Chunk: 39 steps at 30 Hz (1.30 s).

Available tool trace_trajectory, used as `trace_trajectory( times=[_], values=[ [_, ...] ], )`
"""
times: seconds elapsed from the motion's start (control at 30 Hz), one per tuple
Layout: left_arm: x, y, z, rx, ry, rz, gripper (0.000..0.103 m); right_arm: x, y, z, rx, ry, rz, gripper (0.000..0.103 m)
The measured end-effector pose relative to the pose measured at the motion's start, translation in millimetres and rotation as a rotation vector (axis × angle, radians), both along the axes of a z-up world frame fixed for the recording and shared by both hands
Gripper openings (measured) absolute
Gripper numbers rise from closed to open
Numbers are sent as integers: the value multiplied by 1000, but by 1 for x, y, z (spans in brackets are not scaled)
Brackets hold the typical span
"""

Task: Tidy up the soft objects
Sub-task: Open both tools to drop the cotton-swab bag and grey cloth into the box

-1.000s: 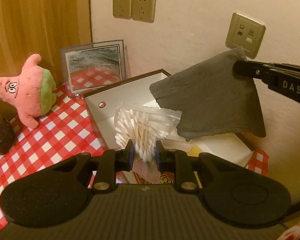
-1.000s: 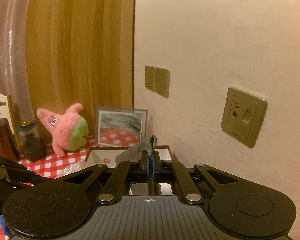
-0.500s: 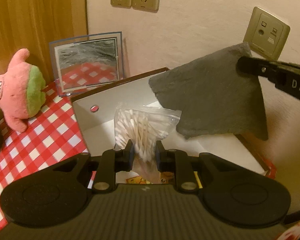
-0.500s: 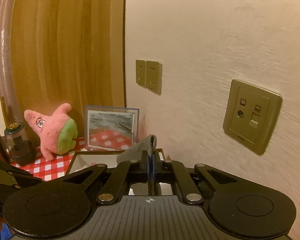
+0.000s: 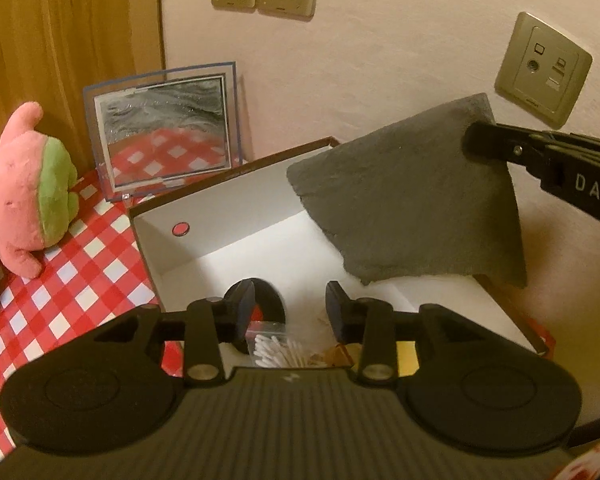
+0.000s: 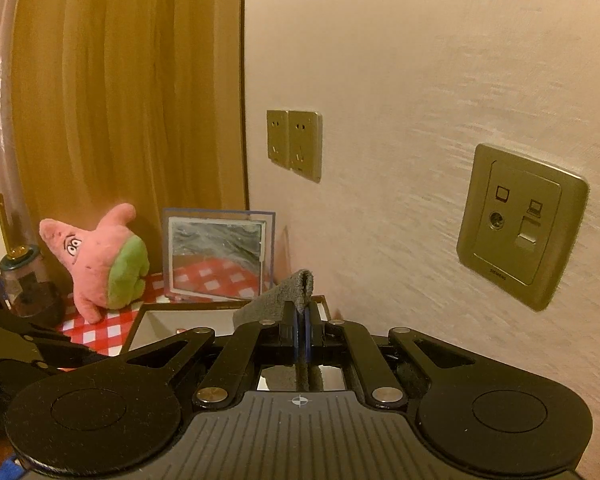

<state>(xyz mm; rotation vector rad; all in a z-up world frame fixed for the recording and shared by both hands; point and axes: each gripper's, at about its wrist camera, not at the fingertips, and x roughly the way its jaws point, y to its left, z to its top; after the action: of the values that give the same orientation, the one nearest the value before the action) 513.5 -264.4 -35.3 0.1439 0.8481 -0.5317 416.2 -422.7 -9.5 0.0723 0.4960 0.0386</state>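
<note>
One bag of cotton swabs [image 5: 278, 350] lies in the white box [image 5: 228, 236], below the left claw [image 5: 290, 310], whose jaws have just been opening and stand apart, nothing between them. Grey cloth [image 5: 412, 208] hangs over the box, pinched at a corner by the right claw [image 6: 300, 326], tilted downward. Pink plush [image 5: 28, 192] on checkered surface [image 5: 80, 280].

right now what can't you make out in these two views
- Bag of cotton swabs: left wrist view, mostly hidden behind the left gripper body; the jaws have just been opening and stand clear of it.
- Box floor: left wrist view, partly covered by the grey cloth in the right gripper.
- Pink plush: its face is cut off by the left edge.
</note>
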Motion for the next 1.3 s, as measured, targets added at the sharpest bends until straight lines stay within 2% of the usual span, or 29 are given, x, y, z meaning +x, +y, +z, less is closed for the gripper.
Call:
trace_trajectory(
  times=[0.27,0.43,0.47,0.57,0.6,0.9,1.03,1.17,1.3],
  values=[
    [1,10,0,-1,13,13,35,13,3,-8,17,7,4,3],
    [0,15,-2,-1,26,9,37,17,9,-36,68,206,111,9],
    [0,16,-2,0,28,7,38,14,10,-41,71,230,123,16],
    [-3,19,-5,5,37,2,38,3,11,-54,93,282,128,51],
    [-4,21,-7,8,41,0,38,-2,10,-58,97,289,121,56],
    [-22,26,-9,3,66,-20,38,-24,3,-63,151,381,91,58],
    [-35,28,-6,-6,68,-27,40,-35,4,-62,148,400,86,60],
    [-51,34,-5,-17,70,-28,41,-47,6,-61,156,398,62,66],
    [-70,45,-3,-24,72,-10,41,-61,10,-61,159,396,40,66]
  ],
)
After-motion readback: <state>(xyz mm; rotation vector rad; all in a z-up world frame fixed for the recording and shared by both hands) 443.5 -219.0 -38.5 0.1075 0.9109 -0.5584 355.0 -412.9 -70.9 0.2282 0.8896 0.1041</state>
